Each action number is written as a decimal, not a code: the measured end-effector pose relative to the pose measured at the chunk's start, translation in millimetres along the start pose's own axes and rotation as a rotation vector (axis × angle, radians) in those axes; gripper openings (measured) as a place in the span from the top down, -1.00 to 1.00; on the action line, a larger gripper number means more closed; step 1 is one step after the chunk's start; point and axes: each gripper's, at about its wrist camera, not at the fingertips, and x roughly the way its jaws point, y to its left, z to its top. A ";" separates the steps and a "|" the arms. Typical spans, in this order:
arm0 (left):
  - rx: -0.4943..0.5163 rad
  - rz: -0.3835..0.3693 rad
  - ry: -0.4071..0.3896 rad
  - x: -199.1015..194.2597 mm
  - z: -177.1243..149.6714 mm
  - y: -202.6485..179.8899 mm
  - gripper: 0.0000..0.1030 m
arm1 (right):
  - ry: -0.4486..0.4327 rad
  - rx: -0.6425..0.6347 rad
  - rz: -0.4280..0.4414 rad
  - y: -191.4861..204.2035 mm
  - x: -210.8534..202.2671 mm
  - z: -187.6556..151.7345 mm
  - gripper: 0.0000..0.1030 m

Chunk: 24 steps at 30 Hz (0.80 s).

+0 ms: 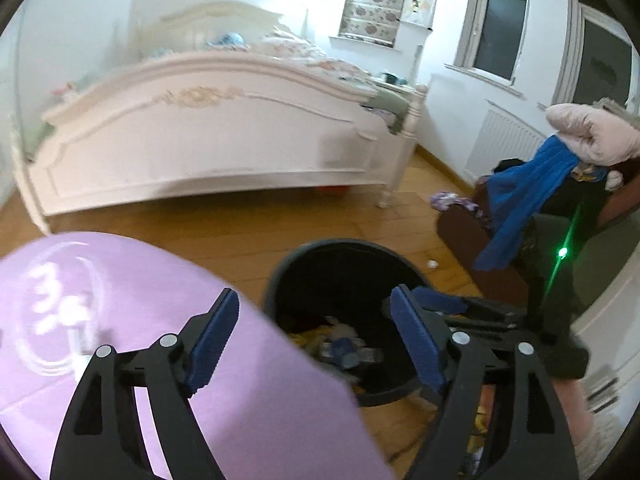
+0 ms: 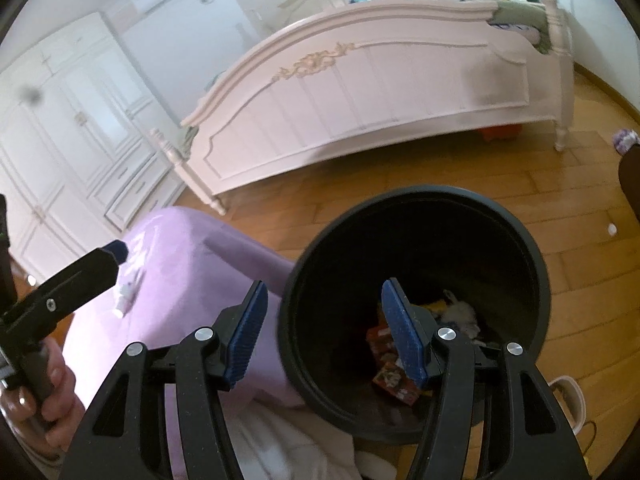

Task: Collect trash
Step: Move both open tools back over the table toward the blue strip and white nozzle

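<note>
A black round trash bin (image 1: 280, 276) stands on the wooden floor, with wrappers and crumpled trash (image 1: 344, 350) at its bottom. It also shows in the right wrist view (image 2: 536, 264), holding red packets and white paper (image 2: 460, 312). My left gripper (image 1: 316, 340) is open and empty above the bin's near rim. My right gripper (image 2: 326, 332) is open and empty over the bin's left rim. The right gripper's body also appears in the left wrist view (image 1: 492, 312), and the left gripper's finger in the right wrist view (image 2: 108, 256).
A lilac surface (image 1: 120, 304) with a small white scrap (image 2: 126, 294) lies left of the bin. A white bed (image 1: 208, 140) stands behind. A dark chair with blue cloth (image 1: 520, 208) is at right. A small white scrap (image 1: 432, 264) lies on the floor.
</note>
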 end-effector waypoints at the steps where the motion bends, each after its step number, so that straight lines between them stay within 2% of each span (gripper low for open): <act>1: 0.003 0.027 -0.010 -7.6 -1.9 5.1 -0.58 | 0.002 -0.010 0.003 6.1 1.0 1.0 -0.17; 6: -0.011 0.133 -0.048 -35.7 -10.1 30.4 -0.60 | 0.022 -0.071 0.026 43.1 8.7 3.0 -0.17; 8: -0.028 0.175 -0.054 -46.0 -13.4 45.2 -0.72 | 0.024 -0.095 0.037 60.3 11.8 3.1 -0.32; 10: -0.040 0.226 -0.072 -58.7 -18.3 60.8 -0.76 | 0.028 -0.121 0.052 77.9 14.8 3.7 -0.34; 24: -0.192 0.382 -0.076 -103.8 -50.4 158.5 -0.77 | 0.113 -0.299 0.130 193.3 55.2 -3.6 -0.34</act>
